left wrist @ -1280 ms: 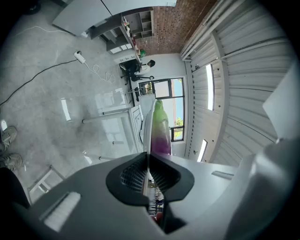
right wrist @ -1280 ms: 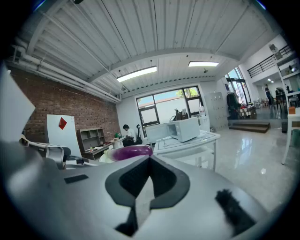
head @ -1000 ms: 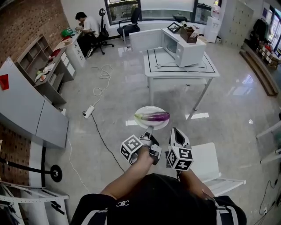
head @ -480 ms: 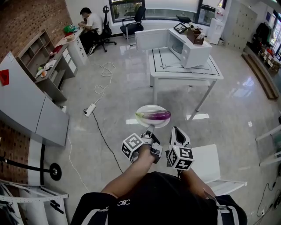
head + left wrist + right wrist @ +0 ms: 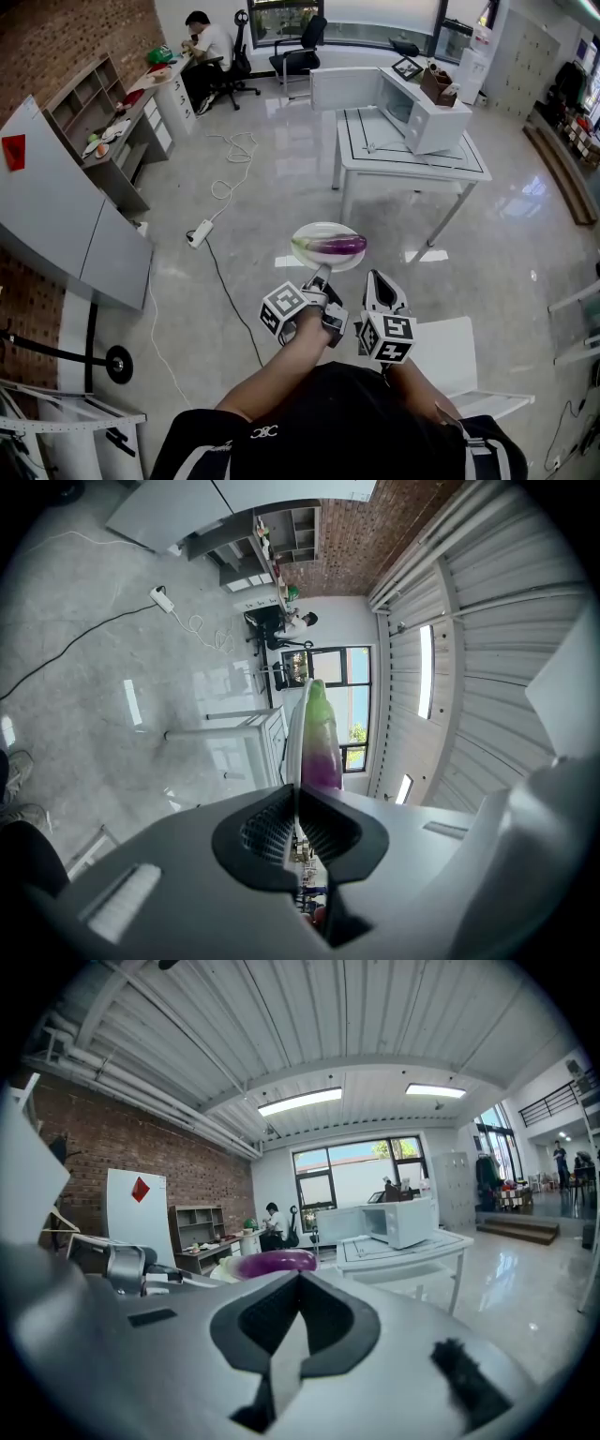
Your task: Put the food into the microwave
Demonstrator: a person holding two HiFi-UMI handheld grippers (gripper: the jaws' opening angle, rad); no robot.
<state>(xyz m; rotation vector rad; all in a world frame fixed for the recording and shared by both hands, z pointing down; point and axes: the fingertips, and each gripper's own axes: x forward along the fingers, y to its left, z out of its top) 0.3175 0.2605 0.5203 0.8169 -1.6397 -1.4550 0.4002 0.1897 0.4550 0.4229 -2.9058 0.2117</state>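
Note:
A purple eggplant with a green end [image 5: 330, 247] lies on a white plate [image 5: 309, 232]. My left gripper [image 5: 319, 277] is shut on the plate's near rim and carries it level over the floor. In the left gripper view the plate [image 5: 294, 733] shows edge-on between the pads, with the eggplant [image 5: 322, 738] on it. My right gripper [image 5: 375, 281] is beside the left one, shut and empty. The white microwave [image 5: 427, 111] stands far ahead on a white table [image 5: 412, 159], its door [image 5: 342, 89] swung open. In the right gripper view the microwave [image 5: 403, 1221] lies beyond the eggplant [image 5: 272, 1262].
A power strip with a cable [image 5: 200, 232] lies on the shiny floor to the left. Grey cabinets [image 5: 84, 234] line the left wall. A white chair [image 5: 441, 347] stands close at my right. A person [image 5: 211, 42] sits at a desk far back, by office chairs [image 5: 305, 42].
The room has shifted in the head view: the table and microwave now sit further right and slightly lower. Both grippers and the plate keep their place in the view, and the grip is unchanged.

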